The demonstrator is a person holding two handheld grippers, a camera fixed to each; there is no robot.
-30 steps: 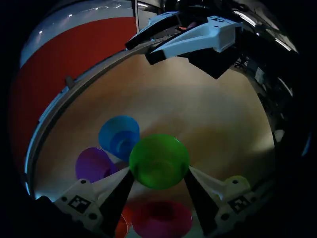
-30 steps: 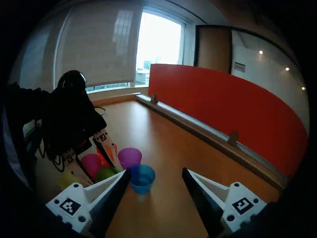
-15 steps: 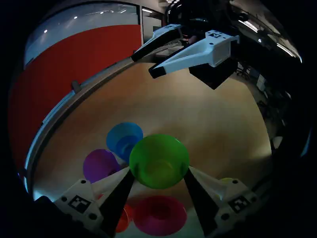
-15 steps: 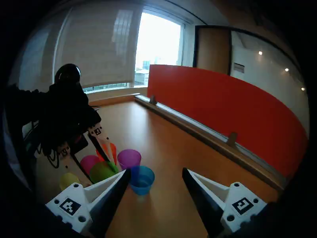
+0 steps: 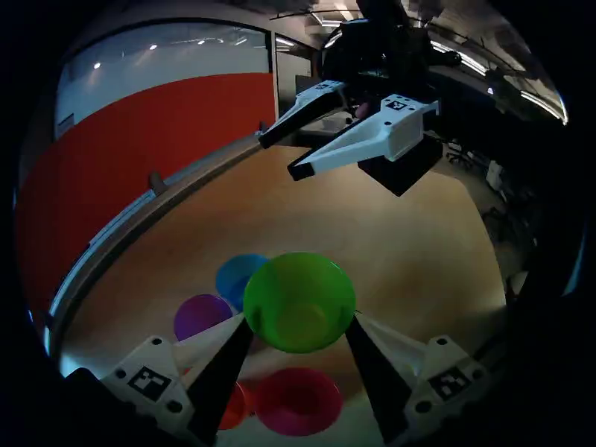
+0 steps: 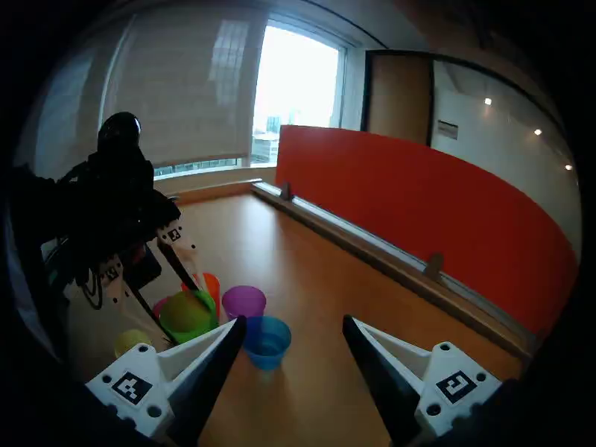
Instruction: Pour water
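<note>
Pour pending: green cup (image 5: 299, 302) held near blue cup (image 5: 238, 272).
Jaws of left gripper (image 5: 298, 320) clamp it; blue cup on desk (image 5: 372, 223) just beyond, far-left. Jaws of right gripper (image 6: 292, 322) apart.

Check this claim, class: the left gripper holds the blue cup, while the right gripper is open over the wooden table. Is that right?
Wrong cup. The left gripper holds the green cup, as the left gripper view shows; the blue cup stands on the wooden table. The right gripper is open over that table, as stated.
</note>
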